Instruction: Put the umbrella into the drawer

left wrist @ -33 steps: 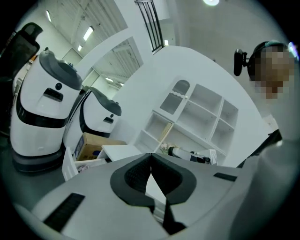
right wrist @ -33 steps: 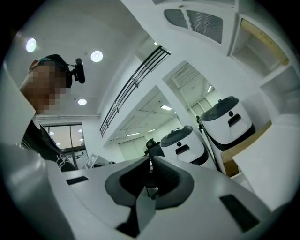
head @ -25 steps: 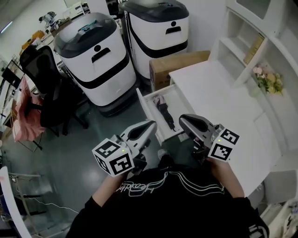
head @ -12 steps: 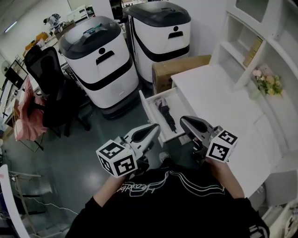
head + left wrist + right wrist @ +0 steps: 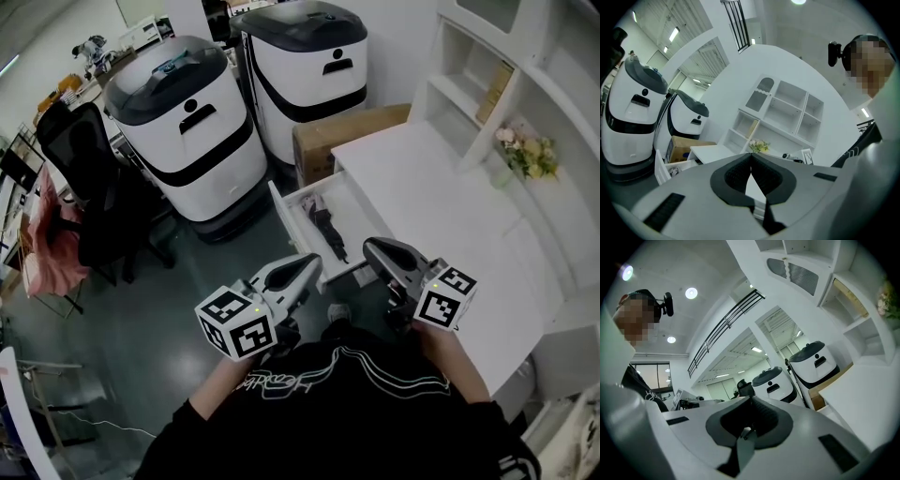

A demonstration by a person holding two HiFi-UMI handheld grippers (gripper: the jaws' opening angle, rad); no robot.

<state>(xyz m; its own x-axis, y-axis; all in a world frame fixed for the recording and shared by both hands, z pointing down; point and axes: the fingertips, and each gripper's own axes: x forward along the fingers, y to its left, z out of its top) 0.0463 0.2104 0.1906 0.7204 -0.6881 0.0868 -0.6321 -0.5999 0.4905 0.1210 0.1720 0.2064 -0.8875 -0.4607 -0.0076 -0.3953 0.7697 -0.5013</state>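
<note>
Grey plastic shells meet at their black pads on both tools. The left claw [image 5: 310, 266] is clenched with nothing in it, as the left gripper view shows [image 5: 751, 155]. The right claw [image 5: 372, 249] is likewise pressed shut and empty [image 5: 750, 400]. Both point level, away from the person and toward the open drawer [image 5: 286, 221], which sits just ahead of them and slightly between.

The folding umbrella [image 5: 327, 226], dark and collapsed, already lies inside that drawer. Its long axis runs parallel to the drawer's front panel, with its near end pointing back toward the gap between the two claws. The placing therefore looks done, and closing the drawer would be the likely remaining step. For that, the left claw is the better placed, because the front panel stands on its side, near its tip, while the right claw hangs by the edge of the white surface [image 5: 441, 206].

Beyond the drawer sits a cardboard box [image 5: 345, 139] against the surface's far end. Two white-and-black machines [image 5: 187, 131] stand further back, and a black office chair [image 5: 89, 183] stands well off to the left. Nothing appears to block the drawer's travel.
</note>
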